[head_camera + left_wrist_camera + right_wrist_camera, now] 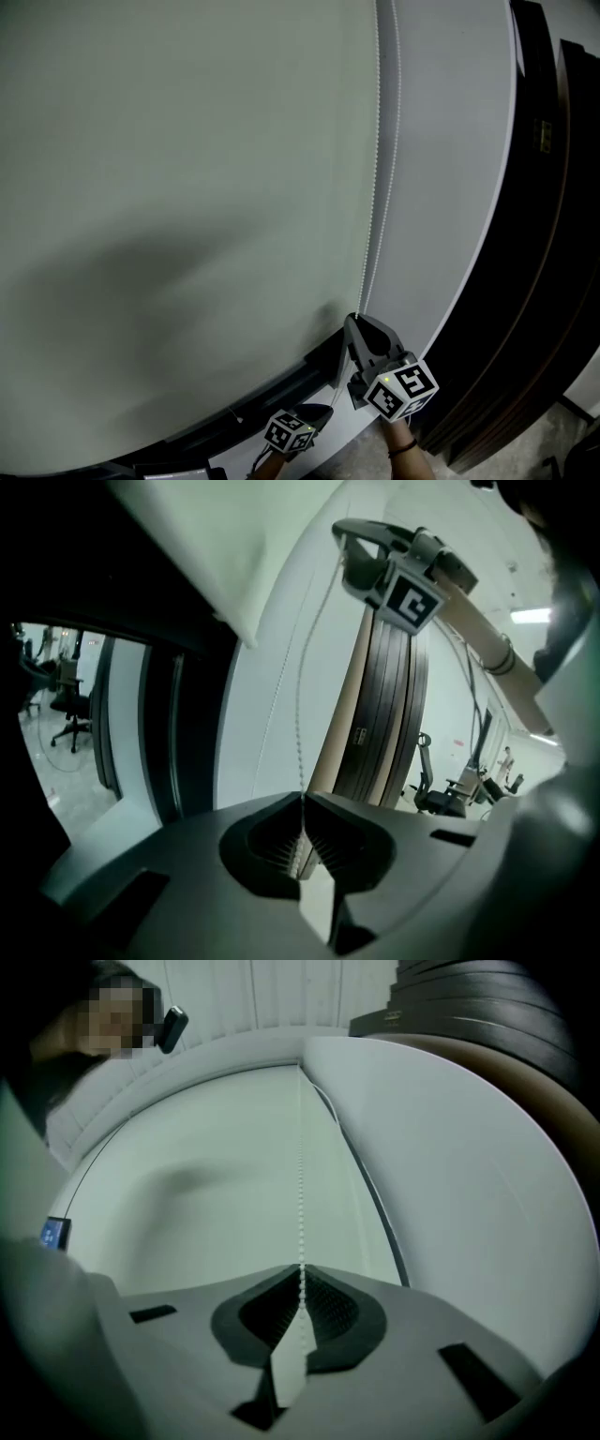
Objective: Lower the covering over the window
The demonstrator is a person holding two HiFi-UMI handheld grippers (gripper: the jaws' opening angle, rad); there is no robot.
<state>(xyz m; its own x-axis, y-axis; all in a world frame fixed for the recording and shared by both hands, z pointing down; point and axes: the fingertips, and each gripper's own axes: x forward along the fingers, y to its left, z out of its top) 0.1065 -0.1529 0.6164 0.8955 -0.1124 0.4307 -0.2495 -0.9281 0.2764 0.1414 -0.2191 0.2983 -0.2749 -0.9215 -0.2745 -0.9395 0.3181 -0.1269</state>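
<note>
A pale roller blind [187,187] covers most of the window, and its lower edge [220,583] hangs above a dark strip of uncovered glass [272,394]. A white bead chain [377,187] runs down the blind's right side in two strands. My right gripper [357,322] is shut on one strand, and the beads run straight up from its closed jaws [302,1274]. Lower down, my left gripper [323,411] is shut on the chain too, with the beads pinched between its ribbed pads [302,803]. The left gripper view shows the right gripper [342,534] above it.
A white wall strip [450,187] borders the chain on the right. Dark flat panels [553,234] lean upright against the wall beyond it. Through the uncovered glass, office chairs [67,705] stand in another room. Grey floor [525,441] shows at the bottom right.
</note>
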